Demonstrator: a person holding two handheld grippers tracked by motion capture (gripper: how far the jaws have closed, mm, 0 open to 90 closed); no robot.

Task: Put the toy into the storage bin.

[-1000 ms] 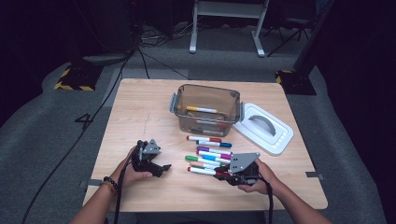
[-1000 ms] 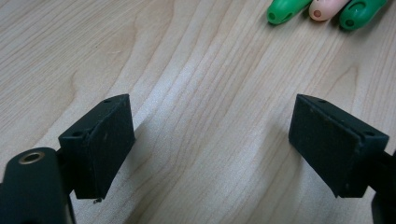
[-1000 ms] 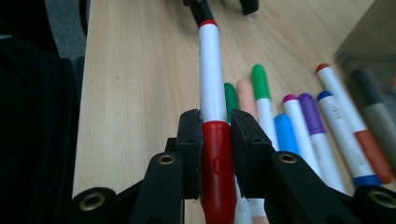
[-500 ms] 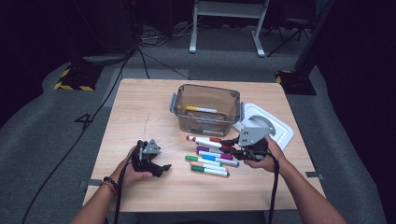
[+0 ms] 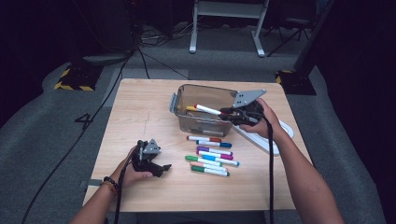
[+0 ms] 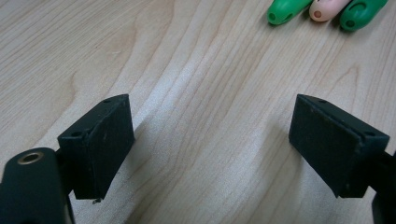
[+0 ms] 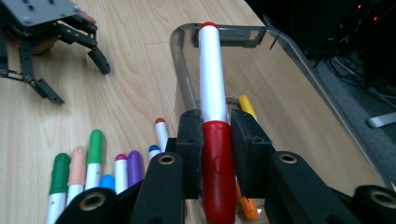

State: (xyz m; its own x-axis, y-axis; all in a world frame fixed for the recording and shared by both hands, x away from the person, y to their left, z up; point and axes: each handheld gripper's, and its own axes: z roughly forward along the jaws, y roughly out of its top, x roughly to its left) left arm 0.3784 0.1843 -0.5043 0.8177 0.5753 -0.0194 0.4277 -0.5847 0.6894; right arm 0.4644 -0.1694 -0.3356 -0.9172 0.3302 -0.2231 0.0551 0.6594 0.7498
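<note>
While the right gripper point(image 5: 229, 113) clamps a red-capped white marker point(image 5: 208, 109) over the clear plastic bin point(image 5: 180, 100), one yellow marker point(image 7: 247, 107) lies inside; seven markers point(image 5: 211, 154) wait just beside the bin, near the wide-open, empty left gripper point(image 5: 161, 168).

- The wooden table point(image 5: 140, 112) has a light, pale-grained top and stands in the middle of a dim room; the light falls on the tabletop while everything around it fades to dark.
- Grey carpet point(image 5: 56, 140) covers the floor on all sides of the table, in curved pieces.
- A white numeral 4 point(image 5: 84, 121) is marked on the carpet just left of the table.
- A black-and-yellow hazard-striped block point(image 5: 71, 80) sits beyond the table's far left corner, and another point(image 5: 289, 74) sits at its far right corner.
- Black cables point(image 5: 154, 42) trail across the floor behind the table.
- A white metal stand point(image 5: 224, 18) rises behind the table, its two legs on the floor.
</note>
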